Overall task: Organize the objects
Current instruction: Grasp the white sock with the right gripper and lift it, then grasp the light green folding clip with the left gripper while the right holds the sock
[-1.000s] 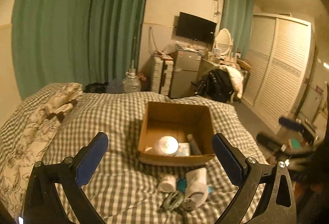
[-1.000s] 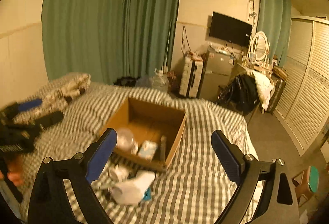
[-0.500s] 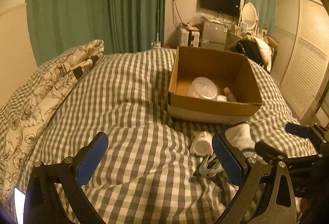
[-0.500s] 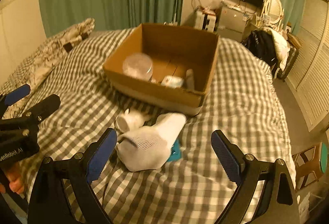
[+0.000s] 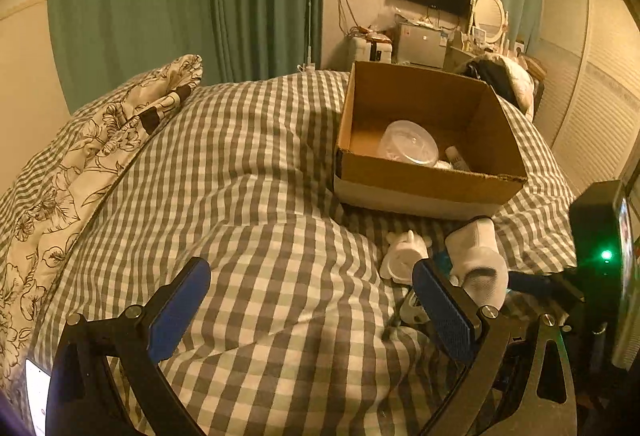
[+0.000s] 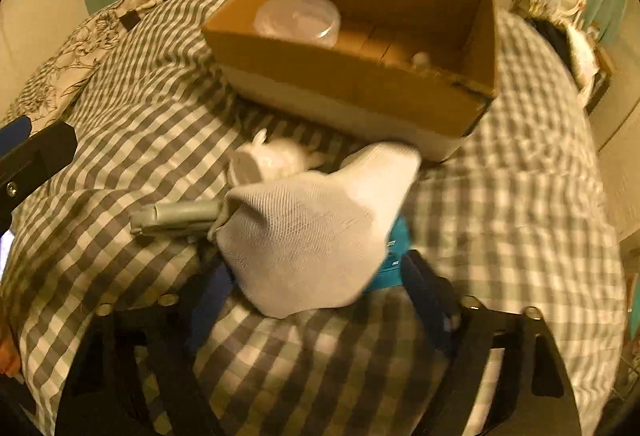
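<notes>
Black gripper frames, blue pads (image 5: 444, 310), silver screws (image 5: 487, 311)

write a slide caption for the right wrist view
Open right hand-held gripper closing in on a white sock lying on the checked bedspread before a cardboard box.

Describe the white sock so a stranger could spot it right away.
Start at the open cardboard box on the checked bed cover. Just in front of its near wall lies a small pile, and the white sock is the big soft ribbed piece on top, partly covering a blue item, unlike the small white figurine beside it.
</notes>
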